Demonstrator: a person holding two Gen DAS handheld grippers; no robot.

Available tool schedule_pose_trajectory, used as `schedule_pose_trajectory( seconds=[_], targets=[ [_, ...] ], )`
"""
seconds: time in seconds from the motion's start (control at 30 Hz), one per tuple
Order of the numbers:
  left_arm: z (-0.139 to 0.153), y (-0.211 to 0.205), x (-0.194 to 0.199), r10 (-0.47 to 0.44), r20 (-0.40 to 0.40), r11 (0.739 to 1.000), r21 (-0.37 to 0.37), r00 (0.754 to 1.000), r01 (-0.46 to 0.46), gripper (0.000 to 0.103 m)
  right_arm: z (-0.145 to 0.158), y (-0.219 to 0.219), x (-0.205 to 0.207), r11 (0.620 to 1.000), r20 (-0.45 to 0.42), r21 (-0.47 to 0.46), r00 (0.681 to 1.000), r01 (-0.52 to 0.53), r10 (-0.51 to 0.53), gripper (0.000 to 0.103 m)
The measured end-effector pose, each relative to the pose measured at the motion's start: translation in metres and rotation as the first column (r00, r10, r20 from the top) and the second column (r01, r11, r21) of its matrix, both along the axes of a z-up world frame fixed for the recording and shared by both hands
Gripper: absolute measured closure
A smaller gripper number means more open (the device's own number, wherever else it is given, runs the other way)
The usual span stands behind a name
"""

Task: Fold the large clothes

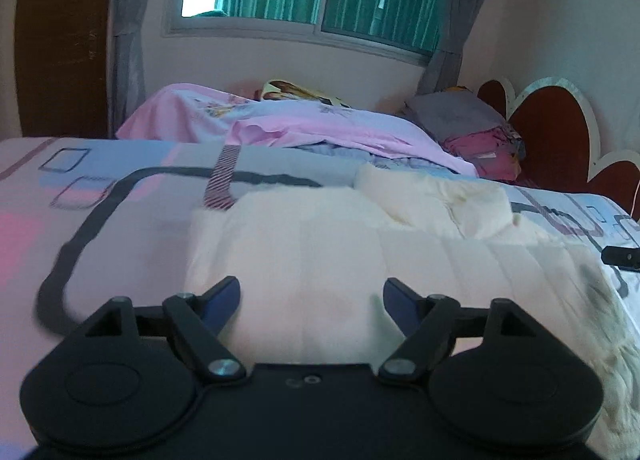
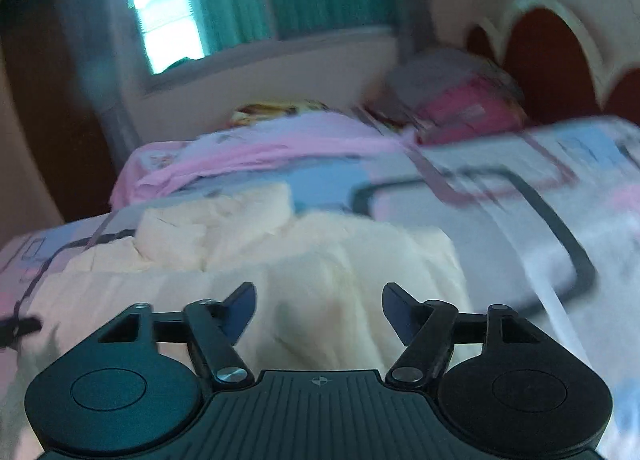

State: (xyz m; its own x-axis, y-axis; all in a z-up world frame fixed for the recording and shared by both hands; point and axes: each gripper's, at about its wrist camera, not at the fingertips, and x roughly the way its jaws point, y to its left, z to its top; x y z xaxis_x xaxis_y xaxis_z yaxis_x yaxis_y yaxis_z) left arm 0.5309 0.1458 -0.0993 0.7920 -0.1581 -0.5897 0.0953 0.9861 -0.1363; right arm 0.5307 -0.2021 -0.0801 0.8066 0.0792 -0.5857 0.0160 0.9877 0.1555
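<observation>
My left claw [image 1: 311, 300] and right claw [image 2: 319, 306] both released above the cream garment [image 1: 340, 244] on the bed [image 1: 120, 195]. No readable writing anywhere.

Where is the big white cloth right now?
The cream cloth lies on the patterned bedspread, straight ahead of both open grippers in both wrist views, with the pink blanket heaped behind it.

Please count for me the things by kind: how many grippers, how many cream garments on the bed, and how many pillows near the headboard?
Grippers: 2, the left gripper and the right gripper, both open.
Cream garment: 1, on the patterned bedsheet.
Pillows: 2, one grey pillow, one pink pillow.
Total: 5.
</observation>
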Motion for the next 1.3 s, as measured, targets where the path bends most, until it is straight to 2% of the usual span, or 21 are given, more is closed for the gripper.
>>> schedule_pose_trajectory(
  seconds=[0.03,0.07,0.23,0.4,0.47,0.5,0.6,0.73,0.83,0.9,1.0,1.07,1.23,1.3],
  targets=[
    [-0.004,-0.001,0.013,-0.003,-0.013,1.0,0.006,1.0,0.003,0.026,-0.004,0.006,0.009,1.0,-0.012,-0.024,1.0,-0.015,0.014,0.056],
    [-0.007,-0.002,0.023,-0.008,-0.025,1.0,0.008,1.0,0.008,0.026,-0.01,0.009,0.021,0.999,-0.038,-0.034,0.999,-0.024,0.022,0.062],
    [-0.032,-0.002,0.056,-0.02,-0.081,0.999,0.038,0.997,0.023,0.022,-0.052,0.007,0.052,0.993,-0.166,-0.104,0.986,-0.05,0.032,0.063],
    [-0.039,0.009,0.06,-0.01,-0.101,1.0,0.005,0.995,0.01,0.021,-0.062,0.0,0.048,0.991,-0.171,-0.132,0.985,-0.033,0.01,0.062],
    [-0.031,0.009,0.05,0.011,-0.088,0.999,0.031,0.996,-0.009,0.026,-0.052,0.003,0.045,0.99,-0.167,-0.138,0.986,-0.009,-0.015,0.062],
    [-0.024,0.006,0.039,0.008,-0.067,0.999,0.039,0.998,-0.005,0.026,-0.043,0.006,0.036,0.988,-0.132,-0.154,0.991,-0.002,-0.018,0.062],
    [-0.009,-0.009,0.007,-0.05,-0.003,0.999,0.017,0.999,0.05,0.024,-0.024,0.023,0.014,0.991,-0.08,-0.124,0.996,-0.052,0.043,0.062],
    [-0.014,-0.046,-0.019,-0.095,-0.002,0.993,0.072,0.995,0.095,0.024,-0.029,0.053,-0.002,0.983,-0.102,-0.134,0.988,-0.129,0.116,0.062],
    [-0.023,-0.056,-0.023,-0.077,-0.019,0.991,0.112,0.997,0.078,0.022,-0.043,0.064,-0.006,0.964,-0.124,-0.209,0.982,-0.164,0.14,0.041],
    [-0.026,-0.048,-0.024,-0.062,-0.025,0.991,0.116,0.998,0.065,0.021,-0.05,0.054,-0.011,0.961,-0.122,-0.234,0.985,-0.146,0.12,0.041],
    [-0.027,-0.028,-0.03,-0.021,-0.029,0.989,0.145,0.999,0.025,0.021,-0.055,0.027,-0.015,0.974,-0.133,-0.212,0.99,-0.076,0.048,0.041],
    [-0.028,-0.016,-0.035,-0.006,-0.038,0.991,0.136,0.999,0.011,0.021,-0.056,0.012,-0.016,0.981,-0.156,-0.184,0.987,-0.067,0.038,0.041],
    [-0.018,-0.013,-0.045,0.011,-0.039,0.99,0.138,0.999,-0.005,0.022,-0.041,0.005,-0.03,0.992,-0.135,-0.12,0.991,-0.022,0.005,0.041],
    [-0.016,-0.015,-0.052,0.016,-0.032,0.988,0.151,0.999,-0.011,0.015,-0.032,0.005,-0.042,0.994,-0.12,-0.111,0.993,-0.012,-0.002,0.041]
  ],
)
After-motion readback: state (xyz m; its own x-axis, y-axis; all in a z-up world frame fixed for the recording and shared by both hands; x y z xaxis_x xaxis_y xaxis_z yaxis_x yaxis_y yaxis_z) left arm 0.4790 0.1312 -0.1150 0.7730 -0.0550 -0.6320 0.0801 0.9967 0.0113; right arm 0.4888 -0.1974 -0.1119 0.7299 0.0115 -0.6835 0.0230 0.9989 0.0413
